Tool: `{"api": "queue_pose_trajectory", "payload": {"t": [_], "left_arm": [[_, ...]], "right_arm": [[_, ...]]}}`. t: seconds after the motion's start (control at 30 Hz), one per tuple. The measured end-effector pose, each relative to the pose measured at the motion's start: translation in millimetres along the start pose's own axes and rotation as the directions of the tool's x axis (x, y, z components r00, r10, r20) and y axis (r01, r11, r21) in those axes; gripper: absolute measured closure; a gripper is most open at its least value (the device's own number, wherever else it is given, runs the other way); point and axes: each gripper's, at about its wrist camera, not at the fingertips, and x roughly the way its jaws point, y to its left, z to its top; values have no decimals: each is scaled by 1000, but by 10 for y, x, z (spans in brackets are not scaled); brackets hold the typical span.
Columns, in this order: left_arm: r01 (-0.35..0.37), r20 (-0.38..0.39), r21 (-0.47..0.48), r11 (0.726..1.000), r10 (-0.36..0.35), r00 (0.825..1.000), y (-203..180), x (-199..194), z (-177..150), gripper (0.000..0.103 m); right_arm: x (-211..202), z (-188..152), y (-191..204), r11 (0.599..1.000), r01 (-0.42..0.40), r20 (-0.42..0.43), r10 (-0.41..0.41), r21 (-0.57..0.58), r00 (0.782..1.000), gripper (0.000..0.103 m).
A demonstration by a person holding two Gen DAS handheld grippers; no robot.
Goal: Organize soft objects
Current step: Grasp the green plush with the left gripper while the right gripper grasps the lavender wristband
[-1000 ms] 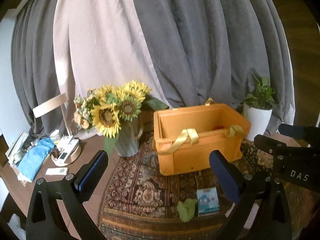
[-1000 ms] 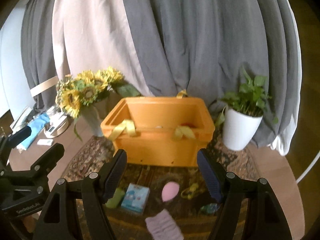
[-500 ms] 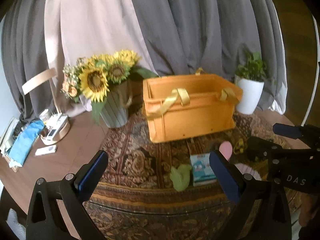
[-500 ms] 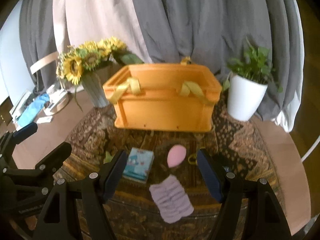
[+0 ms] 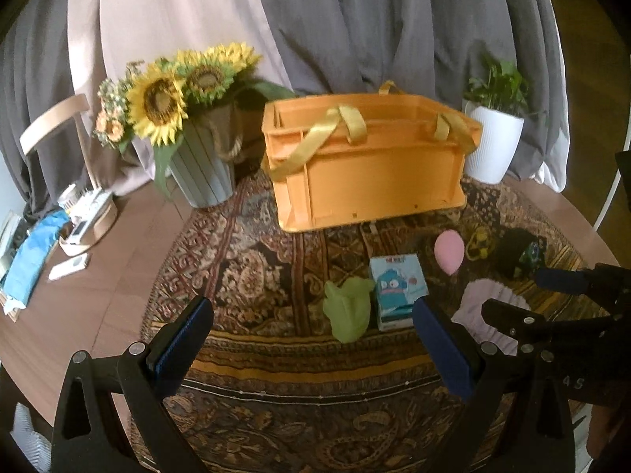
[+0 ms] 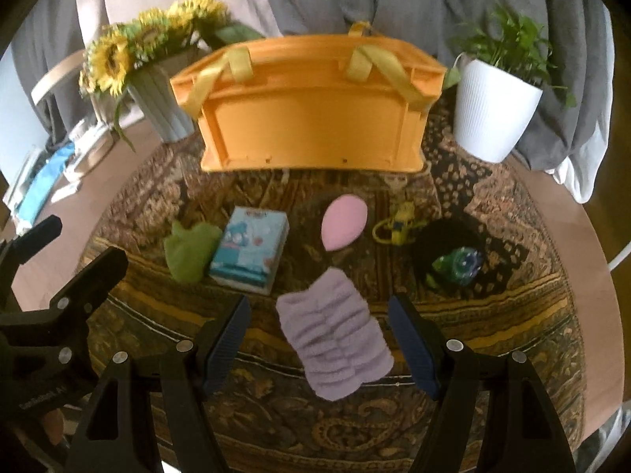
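1. Basically, the biggest thing is the patterned rug (image 6: 512, 315) over the round table (image 5: 118, 276), and it fills far more of both views than a second ago; both cameras have dropped and tipped down toward it, so the approach to the soft items is under way.
2. Orange crate (image 6: 311, 118) with yellow straps sits at the rug's far side, between the sunflower vase (image 5: 205, 173) and the white plant pot (image 6: 493, 114). Its inside showed a second ago; now only its front wall and rim show. Likely the drop-off bin; nothing visibly placed yet.
3. Right gripper (image 6: 319, 339): jaws apart, nothing pinched. The lilac ruffled cloth (image 6: 335, 339) now lies framed between its fingers; a second ago it was only at the bottom edge. Contact cannot be confirmed. Probably the first pick.
4. Left gripper (image 5: 311, 339): released, wide, empty, above bare rug; the green soft toy (image 5: 347, 307) is just ahead, right of centre.
5. Blue picture box (image 6: 250, 252) touches the green toy's side.
6. Pink egg-shaped sponge (image 6: 343, 222) lies near the lilac cloth, toward the crate.
7. Small yellow figure (image 6: 398, 220) and dark green-blue plush (image 6: 453, 264) sit rightward, untouched.
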Motion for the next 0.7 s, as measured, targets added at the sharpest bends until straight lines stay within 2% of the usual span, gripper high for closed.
{"api": "queue_pose_trajectory", "payload": {"t": [0.23,0.5,0.7], "left_arm": [[11,-62,9,1000,-10,998,-31,214,-107,0],[28,-88,12,1000,-27,996,-70,425,-187,1],[35,-100,0,999,-35,994,-88,590,-233,8]], "right_arm": [[202,-75,10,999,14,-45,-16,-31,999,30],[368,-104,9,998,17,-32,-19,-63,999,30],[474,-92,14,998,27,-12,-27,-61,1000,30]]}}
